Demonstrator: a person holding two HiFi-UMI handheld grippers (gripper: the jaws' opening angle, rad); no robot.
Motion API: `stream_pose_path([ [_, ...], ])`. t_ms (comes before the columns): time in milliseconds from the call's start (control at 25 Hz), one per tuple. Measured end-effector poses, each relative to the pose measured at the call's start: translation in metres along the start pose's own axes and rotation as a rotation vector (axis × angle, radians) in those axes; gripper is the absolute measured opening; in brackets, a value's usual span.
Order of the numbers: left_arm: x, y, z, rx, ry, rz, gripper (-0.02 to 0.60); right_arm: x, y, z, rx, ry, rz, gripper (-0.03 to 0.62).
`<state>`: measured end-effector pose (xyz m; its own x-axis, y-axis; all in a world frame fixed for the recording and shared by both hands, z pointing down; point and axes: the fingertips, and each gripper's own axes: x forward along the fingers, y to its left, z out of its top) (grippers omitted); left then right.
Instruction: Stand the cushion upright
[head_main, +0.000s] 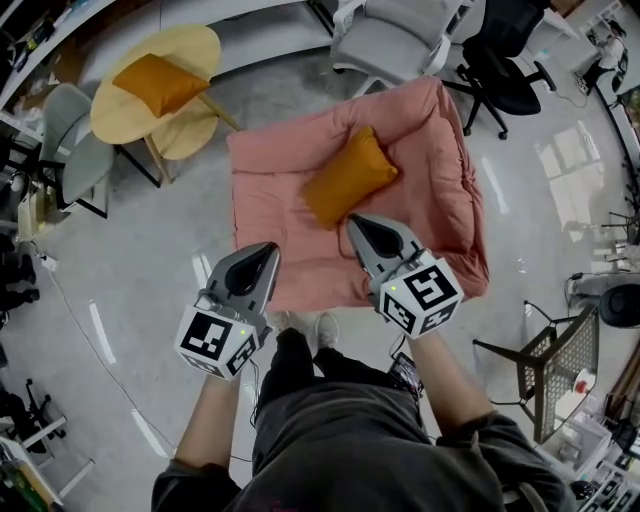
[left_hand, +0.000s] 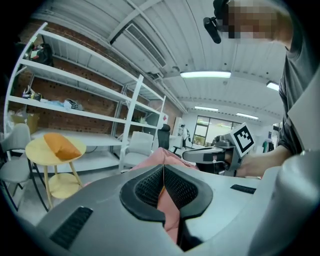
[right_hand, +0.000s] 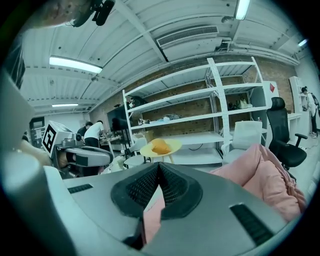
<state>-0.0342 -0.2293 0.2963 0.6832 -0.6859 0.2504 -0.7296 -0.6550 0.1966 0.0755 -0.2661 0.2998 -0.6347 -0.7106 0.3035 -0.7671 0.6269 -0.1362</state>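
An orange cushion (head_main: 348, 175) lies at a slant on the pink floor mattress (head_main: 270, 170) in the head view. My right gripper (head_main: 353, 221) hovers just in front of the cushion's near end, jaws shut with nothing between them (right_hand: 158, 165). Left of it, over the mattress's near left edge, my left gripper (head_main: 269, 249) is also shut and empty (left_hand: 163, 167). Neither gripper view shows the orange cushion on the mattress; only pink padding (left_hand: 156, 158) (right_hand: 260, 175) appears past the jaws.
A second orange cushion (head_main: 160, 82) rests on a round yellow table (head_main: 120, 120) at the far left, also seen in the gripper views (left_hand: 61, 146) (right_hand: 161, 146). Office chairs (head_main: 490, 70) stand behind the mattress, white shelving (right_hand: 210, 115) beyond. A wire basket stand (head_main: 555, 360) is at right.
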Motion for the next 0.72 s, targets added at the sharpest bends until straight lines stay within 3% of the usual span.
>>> stream_pose_path([
  [720, -0.0017, 0.0027, 0.0012, -0.003, 0.0, -0.001, 0.011, 0.0043, 0.0059, -0.0034, 0.0, 0.02, 0.013, 0.015],
])
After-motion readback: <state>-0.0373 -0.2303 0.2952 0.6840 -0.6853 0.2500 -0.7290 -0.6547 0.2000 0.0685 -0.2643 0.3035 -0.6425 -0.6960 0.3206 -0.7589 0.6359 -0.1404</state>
